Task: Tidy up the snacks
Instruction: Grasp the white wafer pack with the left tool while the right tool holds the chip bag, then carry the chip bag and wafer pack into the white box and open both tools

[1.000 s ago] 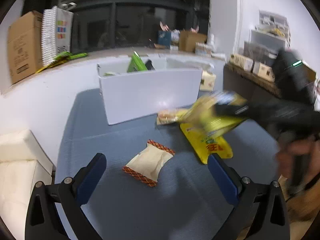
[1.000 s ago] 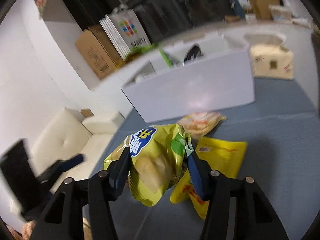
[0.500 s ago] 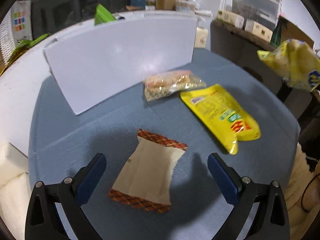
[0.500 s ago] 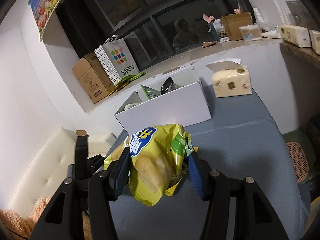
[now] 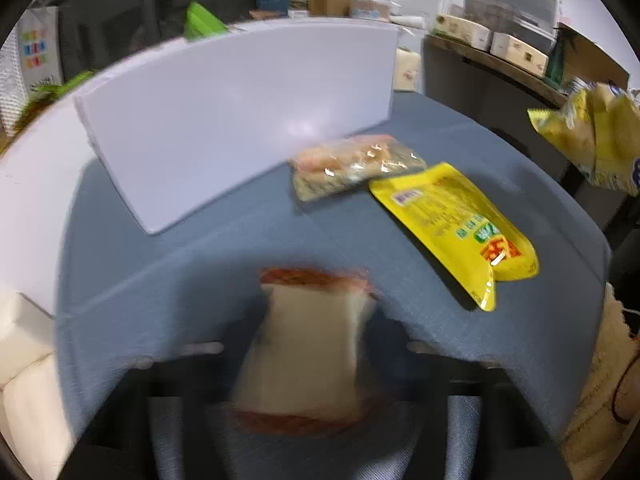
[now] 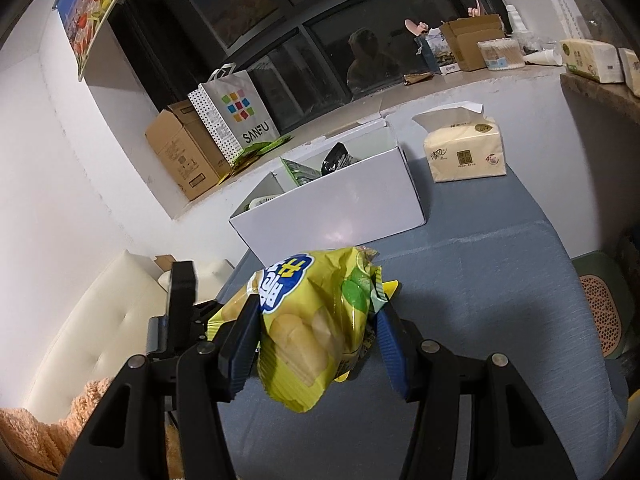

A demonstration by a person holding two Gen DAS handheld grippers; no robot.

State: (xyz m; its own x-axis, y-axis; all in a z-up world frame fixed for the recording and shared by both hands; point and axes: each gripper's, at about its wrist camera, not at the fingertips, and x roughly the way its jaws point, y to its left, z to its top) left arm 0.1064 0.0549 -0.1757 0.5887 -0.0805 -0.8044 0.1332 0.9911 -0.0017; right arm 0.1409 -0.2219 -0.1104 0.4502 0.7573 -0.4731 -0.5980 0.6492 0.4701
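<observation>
Blue-grey table (image 5: 240, 248) is sitting by a dark window, white box (image 5: 240, 120) near its far edge. Two packets are lying before the box: clear one (image 5: 352, 166), yellow pouch (image 5: 452, 224). Left gripper (image 5: 308, 344) is closing around beige packet (image 5: 308, 352), blurred. Right gripper (image 6: 316, 344) is gripping chip bag (image 6: 316, 320) above table's open near side.

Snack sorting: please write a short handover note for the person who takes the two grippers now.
Right gripper: shut on the yellow chip bag, held above the table.
Left gripper: jaws closing around the beige packet; grip unclear through blur.
On the blue table: clear snack pack, yellow pouch.
White box already holds some snacks.
Left: box all four.
</observation>
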